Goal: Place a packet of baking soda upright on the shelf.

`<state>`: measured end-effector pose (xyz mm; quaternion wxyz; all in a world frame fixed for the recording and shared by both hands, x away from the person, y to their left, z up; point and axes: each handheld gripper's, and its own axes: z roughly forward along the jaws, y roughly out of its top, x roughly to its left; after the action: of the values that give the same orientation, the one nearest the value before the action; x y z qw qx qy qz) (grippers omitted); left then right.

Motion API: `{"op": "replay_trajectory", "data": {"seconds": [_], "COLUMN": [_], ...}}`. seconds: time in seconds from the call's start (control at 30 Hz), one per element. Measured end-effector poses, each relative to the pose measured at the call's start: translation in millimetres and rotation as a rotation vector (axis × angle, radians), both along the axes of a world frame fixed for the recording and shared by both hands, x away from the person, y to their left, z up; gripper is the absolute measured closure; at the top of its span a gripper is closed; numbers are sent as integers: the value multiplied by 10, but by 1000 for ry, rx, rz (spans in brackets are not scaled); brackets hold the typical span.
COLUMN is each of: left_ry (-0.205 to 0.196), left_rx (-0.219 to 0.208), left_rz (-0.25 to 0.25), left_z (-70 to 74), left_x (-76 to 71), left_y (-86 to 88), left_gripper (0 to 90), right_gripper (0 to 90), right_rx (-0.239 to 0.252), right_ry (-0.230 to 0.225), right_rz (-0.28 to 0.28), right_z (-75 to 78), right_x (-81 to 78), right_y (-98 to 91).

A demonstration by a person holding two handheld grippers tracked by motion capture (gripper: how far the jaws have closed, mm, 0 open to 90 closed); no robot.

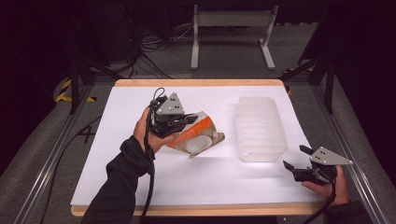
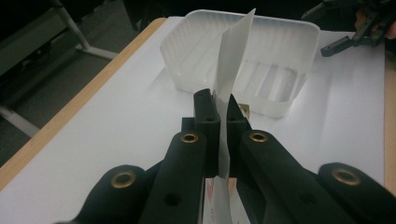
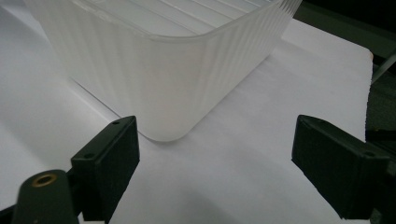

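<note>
A flat orange and white card package [image 1: 200, 136] with a clear bubble hangs lifted over the white table [image 1: 140, 186], left of centre. My left gripper [image 1: 186, 121] is shut on its upper edge. In the left gripper view the package [image 2: 234, 56] stands edge-on between the closed jaws of the left gripper [image 2: 219, 101]. A translucent ribbed plastic bin [image 1: 260, 128] sits right of centre; the left gripper view shows this bin [image 2: 280, 32] just beyond the package. My right gripper [image 1: 295, 157] rests near the bin's front right corner, open with nothing between its jaws. In its own view the right gripper [image 3: 219, 142] faces the bin's wall [image 3: 177, 79].
The table's wooden edge [image 1: 196, 82] frames the white sheet. Metal rails [image 1: 51, 154] run along both sides, and a white stand [image 1: 232, 21] is on the floor behind. The right gripper [image 2: 348, 39] appears past the bin in the left gripper view.
</note>
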<state>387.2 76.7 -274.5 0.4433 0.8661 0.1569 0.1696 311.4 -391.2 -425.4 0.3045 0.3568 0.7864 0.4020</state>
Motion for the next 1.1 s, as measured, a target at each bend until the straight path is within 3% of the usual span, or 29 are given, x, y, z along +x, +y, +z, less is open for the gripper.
{"op": "replay_trajectory", "data": {"seconds": [0.13, 0.37, 0.6, 0.8, 1.1], "left_ry": [-11, -18, -48, -78, -111], "left_rx": [27, 112, 123, 158, 187], "left_rz": [-21, -70, -130, -181, -215], "left_z": [58, 167, 299, 417, 623], "left_x": [27, 62, 57, 37, 14], "left_y": [-86, -298, -462, -662, -930], "left_gripper": [898, 899, 899, 898, 899], "right_gripper": [154, 153, 153, 153, 153], "right_rx": [-1, -8, -9, -9, -7], "right_ry": [1, 12, 12, 8, 8], "right_rz": [-4, -10, -13, -14, -13], "right_z": [-4, -15, -15, -12, -11], "right_x": [-5, -15, -32, -35, -36], "right_y": [-10, -8, -13, -24, -30]}}
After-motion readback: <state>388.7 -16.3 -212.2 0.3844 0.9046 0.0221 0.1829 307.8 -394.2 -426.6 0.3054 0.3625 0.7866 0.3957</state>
